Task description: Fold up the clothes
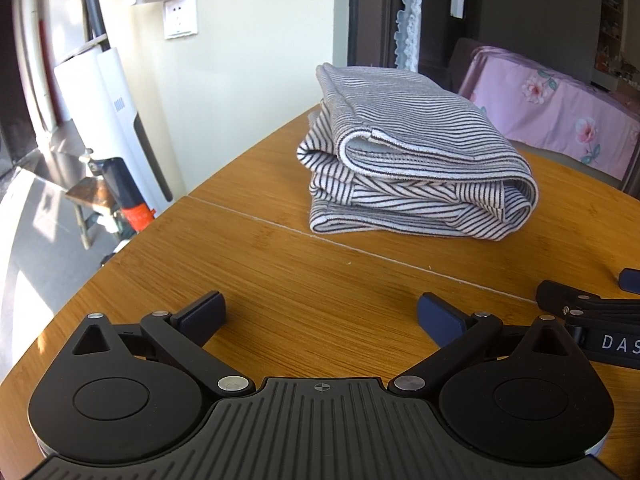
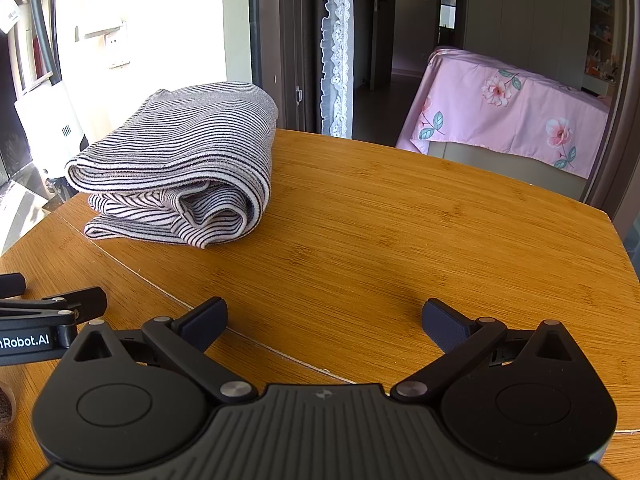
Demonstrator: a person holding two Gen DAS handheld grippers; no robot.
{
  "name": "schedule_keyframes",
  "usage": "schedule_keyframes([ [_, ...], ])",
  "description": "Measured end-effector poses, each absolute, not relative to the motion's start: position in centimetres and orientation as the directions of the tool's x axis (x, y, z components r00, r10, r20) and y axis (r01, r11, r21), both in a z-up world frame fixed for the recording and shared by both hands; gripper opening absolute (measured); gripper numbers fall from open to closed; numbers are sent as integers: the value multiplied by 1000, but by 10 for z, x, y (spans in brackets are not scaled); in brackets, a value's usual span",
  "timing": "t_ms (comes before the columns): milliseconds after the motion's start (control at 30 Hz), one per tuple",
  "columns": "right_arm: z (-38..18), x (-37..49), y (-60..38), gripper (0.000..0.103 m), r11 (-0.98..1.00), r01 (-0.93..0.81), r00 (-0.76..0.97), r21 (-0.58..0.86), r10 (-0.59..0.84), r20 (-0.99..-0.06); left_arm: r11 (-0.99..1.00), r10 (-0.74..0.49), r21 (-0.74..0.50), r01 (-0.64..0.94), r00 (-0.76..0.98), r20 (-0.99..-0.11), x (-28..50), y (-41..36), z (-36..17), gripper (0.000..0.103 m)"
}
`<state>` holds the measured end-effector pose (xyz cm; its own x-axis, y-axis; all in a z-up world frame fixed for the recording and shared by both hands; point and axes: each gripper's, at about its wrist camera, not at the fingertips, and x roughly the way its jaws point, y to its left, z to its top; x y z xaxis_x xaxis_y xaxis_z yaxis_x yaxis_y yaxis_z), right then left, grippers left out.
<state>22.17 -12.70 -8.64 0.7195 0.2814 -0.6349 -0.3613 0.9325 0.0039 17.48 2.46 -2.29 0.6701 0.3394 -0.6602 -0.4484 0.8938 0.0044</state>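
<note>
Left wrist view: we hold the left gripper [image 1: 320, 316] and right gripper [image 2: 324, 320] low over the table [image 1: 360, 300], jaws apart and empty, well back from the striped garment [image 1: 404, 156], which looks fully folded at the far side.

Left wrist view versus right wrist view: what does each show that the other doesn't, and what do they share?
Only the left wrist view shows an orange-and-black appliance on the floor past the table's edge. Only the right wrist view shows the table's far right corner and a dark doorway. Both show the folded striped garment lying untouched on the wooden table, the pink floral cloth behind, the wall socket, and the left gripper and right gripper open and empty.
</note>
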Motion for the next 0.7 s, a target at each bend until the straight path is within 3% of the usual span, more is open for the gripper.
schedule_keyframes([
  [700, -86, 222, -124, 103, 931, -365, 719, 3, 283, -635, 894, 339, 4, -448, 671, -660, 175, 25, -23, 103],
])
